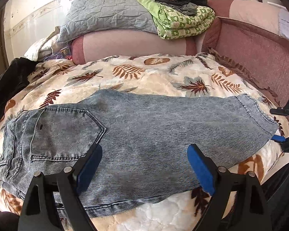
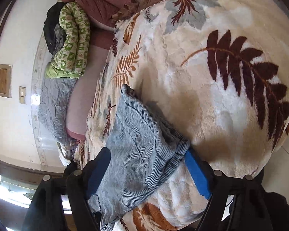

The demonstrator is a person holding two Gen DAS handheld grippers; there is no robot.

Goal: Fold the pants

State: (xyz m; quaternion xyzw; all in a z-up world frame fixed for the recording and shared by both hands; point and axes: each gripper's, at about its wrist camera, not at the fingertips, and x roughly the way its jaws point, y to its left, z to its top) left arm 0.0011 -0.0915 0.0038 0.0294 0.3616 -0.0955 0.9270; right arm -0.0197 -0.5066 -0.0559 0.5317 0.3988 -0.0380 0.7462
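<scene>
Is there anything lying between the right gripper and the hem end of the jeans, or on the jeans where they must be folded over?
Nothing visible. The right gripper is open, with the hem end of the jeans already between its fingers. The rest of the jeans lies bare on the leaf-print blanket; the left gripper hovers open above them.

A home bedroom is shown — a bed (image 1: 163, 73) is covered by a leaf-print blanket (image 1: 136, 71), with folded quilts (image 1: 185, 21) stacked behind.

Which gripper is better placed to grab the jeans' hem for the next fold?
Right. The right gripper already straddles the jeans' hem end, fingers open; the left gripper hovers open over mid-leg.
</scene>
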